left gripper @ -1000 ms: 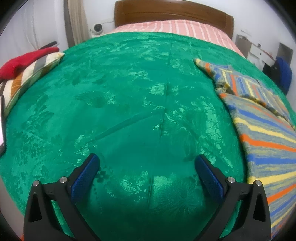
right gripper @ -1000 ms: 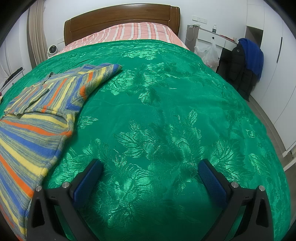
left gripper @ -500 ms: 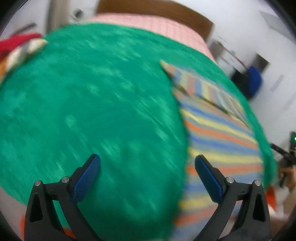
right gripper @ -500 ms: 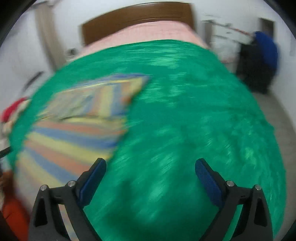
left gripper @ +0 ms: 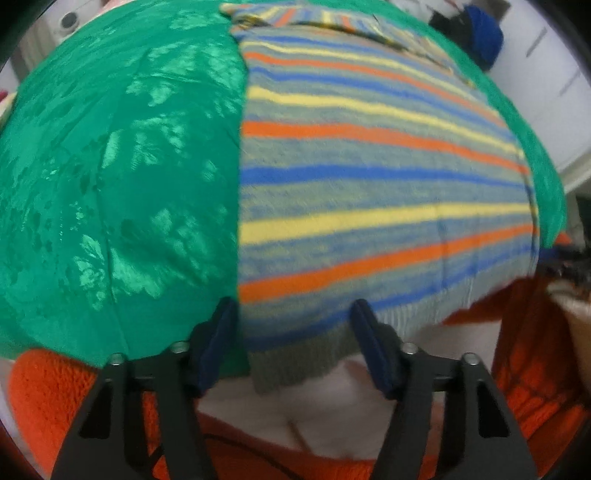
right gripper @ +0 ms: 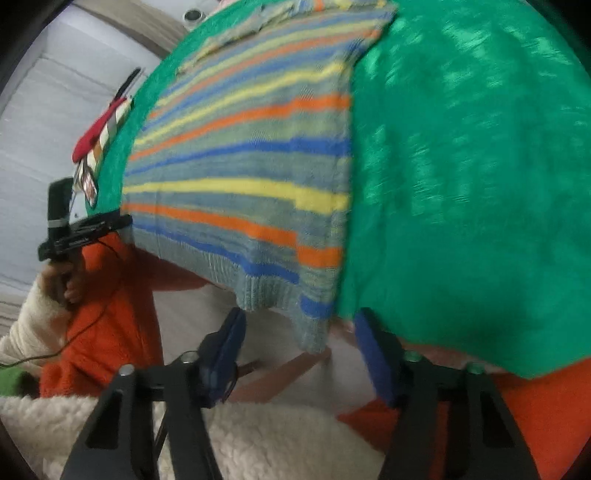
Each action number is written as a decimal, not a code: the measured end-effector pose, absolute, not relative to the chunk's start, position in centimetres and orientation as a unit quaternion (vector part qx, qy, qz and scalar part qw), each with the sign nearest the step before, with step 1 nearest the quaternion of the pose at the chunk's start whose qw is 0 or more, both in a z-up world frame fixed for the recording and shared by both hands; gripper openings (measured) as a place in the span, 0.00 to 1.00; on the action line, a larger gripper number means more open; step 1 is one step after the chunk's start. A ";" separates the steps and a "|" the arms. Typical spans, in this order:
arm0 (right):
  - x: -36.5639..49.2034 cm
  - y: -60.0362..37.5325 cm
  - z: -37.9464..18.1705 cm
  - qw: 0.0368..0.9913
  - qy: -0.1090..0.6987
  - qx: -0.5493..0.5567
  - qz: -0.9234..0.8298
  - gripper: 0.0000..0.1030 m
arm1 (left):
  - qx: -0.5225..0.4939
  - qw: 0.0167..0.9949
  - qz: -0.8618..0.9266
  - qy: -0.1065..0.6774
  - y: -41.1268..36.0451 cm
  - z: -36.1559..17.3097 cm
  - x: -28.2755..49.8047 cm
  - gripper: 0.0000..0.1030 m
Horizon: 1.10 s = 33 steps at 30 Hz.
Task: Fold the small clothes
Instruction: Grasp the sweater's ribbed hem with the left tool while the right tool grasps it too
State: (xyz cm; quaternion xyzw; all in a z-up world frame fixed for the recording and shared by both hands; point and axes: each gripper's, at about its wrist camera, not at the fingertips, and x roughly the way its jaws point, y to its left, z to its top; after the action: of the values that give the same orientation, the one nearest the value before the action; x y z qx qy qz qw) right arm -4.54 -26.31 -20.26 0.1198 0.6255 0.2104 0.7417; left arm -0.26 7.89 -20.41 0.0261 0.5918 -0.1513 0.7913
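Note:
A striped knit sweater [left gripper: 369, 184] in grey, blue, yellow and orange lies flat on the green bedspread [left gripper: 110, 166], its ribbed hem hanging over the bed's near edge. My left gripper [left gripper: 293, 326] points down at the hem's left corner; its jaws are closing with the hem between the blue pads, which do not press it. My right gripper [right gripper: 301, 328] is over the hem's right corner of the sweater [right gripper: 240, 166]; its jaws are also closing around the hanging corner without a grip. The left gripper [right gripper: 79, 230] shows at the left of the right wrist view, in a hand.
The person's orange garment [left gripper: 40, 398] and white fleece [right gripper: 258, 443] fill the space below the bed edge. A red item on a striped cushion [right gripper: 98, 133] sits at the bed's far left. Dark blue clothing [left gripper: 484, 33] hangs beyond the bed.
Both grippers swung from the bare bedspread to the sweater's near hem and tipped downward. Both pairs of jaws went from wide open to about half as wide.

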 end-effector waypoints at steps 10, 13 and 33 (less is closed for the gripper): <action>-4.0 -27.5 -17.0 0.759 0.590 0.173 0.215 0.07 | -0.050 0.782 -0.204 0.586 9.6 -18.1 -0.4 0.05; -3.3 -28.5 -15.0 0.769 0.560 0.204 0.232 0.07 | -0.103 0.789 -0.228 0.561 10.5 -16.2 1.2 0.05; 28.9 -35.2 -11.2 0.882 0.390 0.255 0.067 0.57 | -0.196 0.875 -0.087 0.434 10.5 -11.3 32.3 0.69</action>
State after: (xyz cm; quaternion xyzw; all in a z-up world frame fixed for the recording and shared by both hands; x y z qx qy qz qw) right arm 28.94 -35.20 -11.20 0.2548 0.3899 0.0667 0.8824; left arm 32.28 10.48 -11.32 -0.1959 0.4338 -0.0874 0.8751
